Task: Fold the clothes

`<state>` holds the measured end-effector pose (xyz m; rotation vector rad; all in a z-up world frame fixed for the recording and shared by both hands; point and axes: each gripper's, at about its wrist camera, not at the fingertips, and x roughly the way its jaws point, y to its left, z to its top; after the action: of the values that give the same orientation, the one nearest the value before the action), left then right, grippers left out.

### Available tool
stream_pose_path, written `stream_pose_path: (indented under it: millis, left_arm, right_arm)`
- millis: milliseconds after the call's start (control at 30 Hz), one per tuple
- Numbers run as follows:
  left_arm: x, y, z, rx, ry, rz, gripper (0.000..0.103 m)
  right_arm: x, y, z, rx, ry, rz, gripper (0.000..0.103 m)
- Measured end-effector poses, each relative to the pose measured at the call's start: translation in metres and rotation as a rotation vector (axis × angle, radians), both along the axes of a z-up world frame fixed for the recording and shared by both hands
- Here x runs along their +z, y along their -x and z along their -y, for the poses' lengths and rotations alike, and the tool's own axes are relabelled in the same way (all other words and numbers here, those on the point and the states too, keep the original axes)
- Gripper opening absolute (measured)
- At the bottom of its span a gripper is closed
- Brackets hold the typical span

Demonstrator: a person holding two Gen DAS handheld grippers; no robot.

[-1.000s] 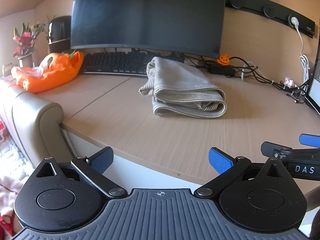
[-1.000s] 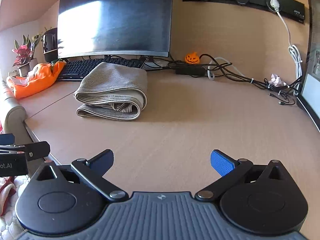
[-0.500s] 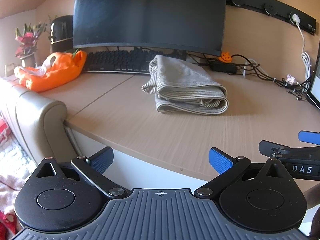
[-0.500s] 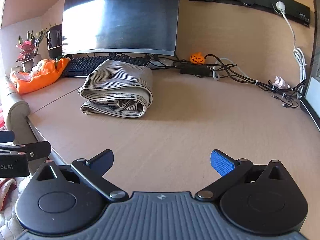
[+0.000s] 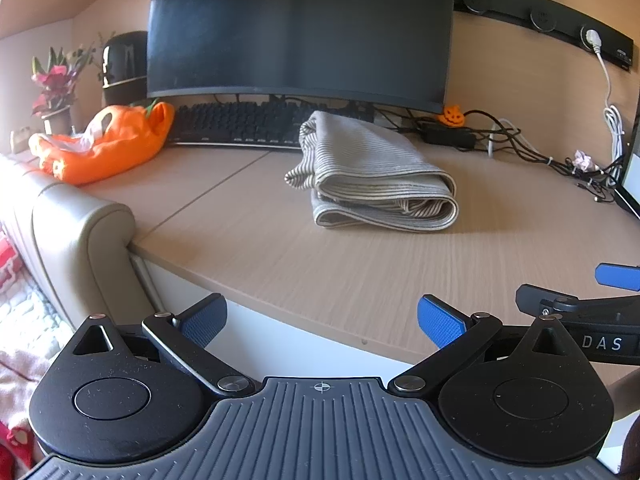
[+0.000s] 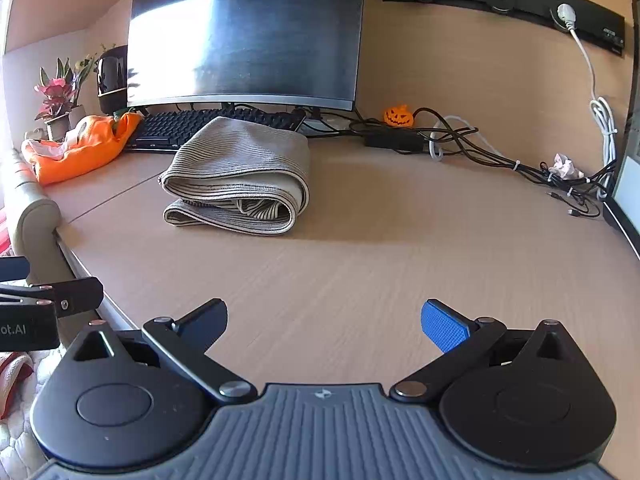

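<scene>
A beige striped garment (image 5: 372, 172) lies folded into a thick bundle on the wooden desk (image 5: 360, 272), in front of the keyboard; the right wrist view shows it (image 6: 240, 172) left of centre. An orange garment (image 5: 104, 140) sits crumpled at the desk's far left (image 6: 80, 148). My left gripper (image 5: 322, 316) hangs open over the desk's near edge, well short of the bundle, holding nothing. My right gripper (image 6: 324, 320) is open above the desk, also empty and apart from the bundle. Each gripper shows at the edge of the other's view.
A large monitor (image 5: 300, 28) and black keyboard (image 5: 240, 124) stand behind the bundle. Cables (image 6: 480, 148), a small pumpkin figure (image 6: 398, 115) and a second screen's edge (image 6: 624, 184) fill the back right. A padded beige chair arm (image 5: 80, 236) and a plant pot (image 5: 56, 92) are at left.
Both grippers have drawn back a little from the desk and tilted slightly; the folded bundle sits a bit farther off. Both stay open, and the clothes have not moved.
</scene>
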<state>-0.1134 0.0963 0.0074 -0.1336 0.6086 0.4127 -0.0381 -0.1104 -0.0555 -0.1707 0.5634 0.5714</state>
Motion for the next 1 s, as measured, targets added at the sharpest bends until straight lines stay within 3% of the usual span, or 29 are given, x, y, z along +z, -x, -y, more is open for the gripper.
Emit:
stream_pose_path:
  millis: [1000]
  left_arm:
    - [-0.0069,-0.0045,-0.0097,-0.004,0.011,-0.014,0.103]
  right_arm:
    - [-0.0024,0.0001,-0.0051,0.016,0.031,0.001,0.103]
